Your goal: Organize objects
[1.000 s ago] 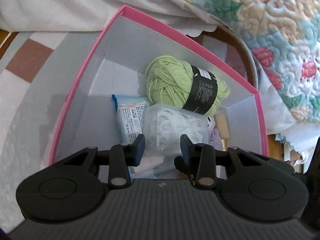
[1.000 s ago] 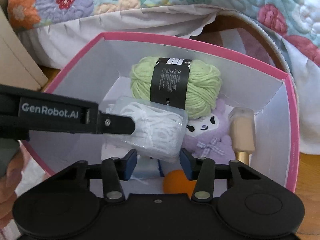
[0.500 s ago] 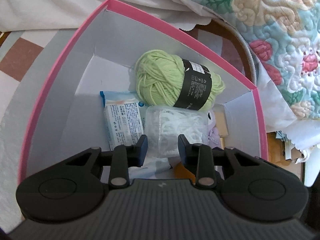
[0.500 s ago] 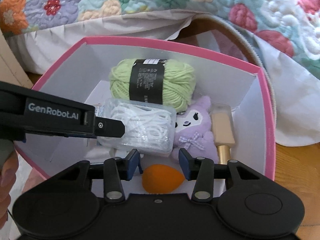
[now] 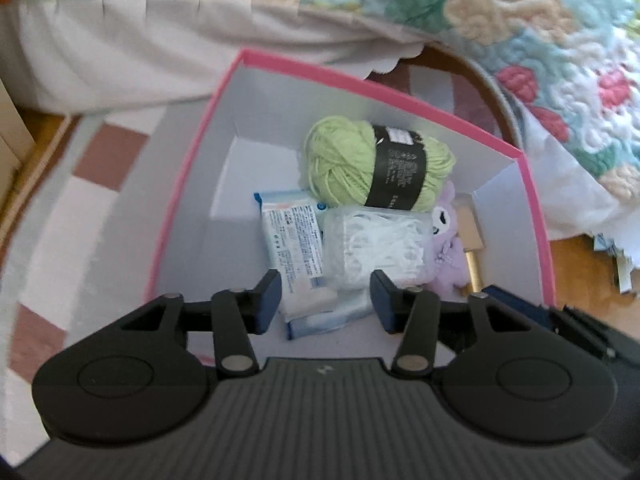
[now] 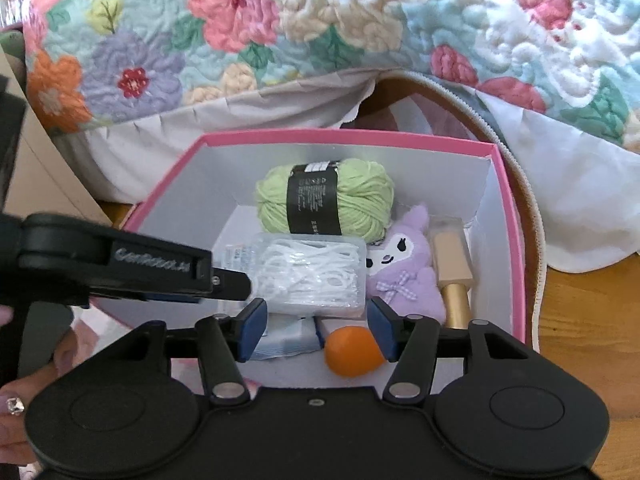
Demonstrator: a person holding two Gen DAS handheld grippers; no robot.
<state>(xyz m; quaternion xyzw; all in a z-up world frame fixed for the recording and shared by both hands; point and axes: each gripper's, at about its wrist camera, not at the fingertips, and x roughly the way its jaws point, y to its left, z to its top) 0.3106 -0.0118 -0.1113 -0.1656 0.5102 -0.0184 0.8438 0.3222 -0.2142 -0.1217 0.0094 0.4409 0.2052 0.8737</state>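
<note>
A pink box (image 5: 404, 98) with white inner walls (image 6: 344, 135) holds a green yarn ball (image 5: 376, 164) (image 6: 326, 198), a clear case of white floss picks (image 5: 378, 246) (image 6: 310, 276), a blue-white tissue pack (image 5: 294, 240), a purple plush (image 6: 404, 274), a gold tube (image 6: 454, 276) and an orange sponge (image 6: 352, 352). My left gripper (image 5: 326, 300) is open and empty above the box's near edge; it also shows in the right wrist view (image 6: 192, 276). My right gripper (image 6: 316, 334) is open and empty above the near side.
A floral quilt (image 6: 320, 20) and white bed skirt (image 5: 160, 60) hang behind the box. A patterned rug (image 5: 80, 200) lies to the left. Wooden floor (image 6: 580, 300) lies to the right, with papers (image 5: 616, 256) on it.
Both grippers have pulled back and up from the box, and their jaws have opened wider. The clear case lies in the box, free of both.
</note>
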